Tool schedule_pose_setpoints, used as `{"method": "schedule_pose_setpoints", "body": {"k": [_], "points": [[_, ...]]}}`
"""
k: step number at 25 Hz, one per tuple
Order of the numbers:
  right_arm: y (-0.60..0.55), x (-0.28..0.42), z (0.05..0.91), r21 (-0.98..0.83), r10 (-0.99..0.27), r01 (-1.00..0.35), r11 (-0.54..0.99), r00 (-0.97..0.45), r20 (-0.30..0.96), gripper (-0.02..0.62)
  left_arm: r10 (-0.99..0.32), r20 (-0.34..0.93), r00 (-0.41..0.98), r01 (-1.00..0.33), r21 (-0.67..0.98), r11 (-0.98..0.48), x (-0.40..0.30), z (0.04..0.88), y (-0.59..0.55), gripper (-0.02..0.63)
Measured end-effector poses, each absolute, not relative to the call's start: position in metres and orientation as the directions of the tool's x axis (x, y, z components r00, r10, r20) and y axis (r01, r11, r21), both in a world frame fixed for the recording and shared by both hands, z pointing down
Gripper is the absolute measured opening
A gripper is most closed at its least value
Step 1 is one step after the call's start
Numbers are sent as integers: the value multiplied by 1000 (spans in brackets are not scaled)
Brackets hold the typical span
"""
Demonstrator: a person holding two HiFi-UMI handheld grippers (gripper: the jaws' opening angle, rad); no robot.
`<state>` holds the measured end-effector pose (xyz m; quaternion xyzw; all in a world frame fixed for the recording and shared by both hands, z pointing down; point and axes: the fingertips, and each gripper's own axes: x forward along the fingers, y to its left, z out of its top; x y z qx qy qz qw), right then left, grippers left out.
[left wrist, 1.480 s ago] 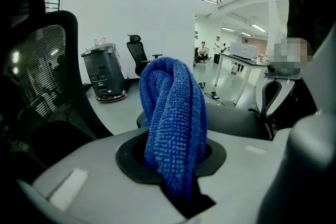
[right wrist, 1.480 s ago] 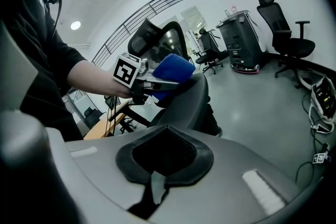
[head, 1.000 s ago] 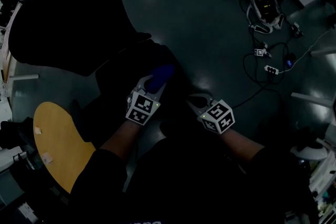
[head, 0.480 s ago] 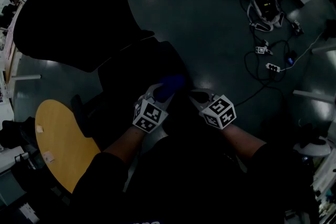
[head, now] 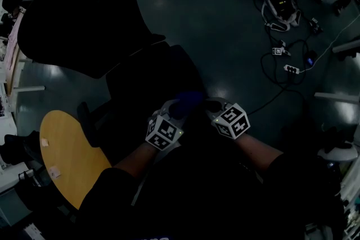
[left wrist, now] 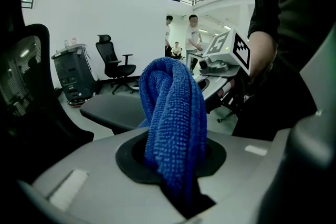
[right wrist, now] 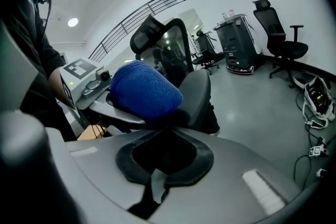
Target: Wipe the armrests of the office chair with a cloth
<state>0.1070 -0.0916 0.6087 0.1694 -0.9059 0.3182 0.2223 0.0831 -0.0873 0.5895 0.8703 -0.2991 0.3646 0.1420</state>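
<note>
The black office chair stands at the upper left of the head view, nearly lost in the dark. My left gripper is shut on a bunched blue cloth, which rests on the dark grey armrest. From the right gripper view the blue cloth covers the armrest's top. My right gripper sits just right of the cloth. Its jaws are closed where the armrest's near end runs into them.
A round yellow table lies at the lower left. Cables and a power strip trail over the floor at the upper right. Another office chair and people standing are far behind.
My left gripper has slid the cloth along the armrest towards my right gripper. The two grippers are now almost side by side. The right gripper has barely moved.
</note>
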Motion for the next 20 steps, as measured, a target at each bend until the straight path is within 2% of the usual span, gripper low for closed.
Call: {"method": "schedule_pose_setpoints", "body": {"k": [7, 20], "points": [[-81, 100, 617, -521, -158, -453, 724, -843, 513, 5, -382, 678, 628, -595, 101, -797, 89, 575, -68, 108], [-77, 100, 621, -529, -126, -431, 731, -848, 515, 5, -608, 568, 554, -710, -59, -702, 14, 509, -200, 107]]}}
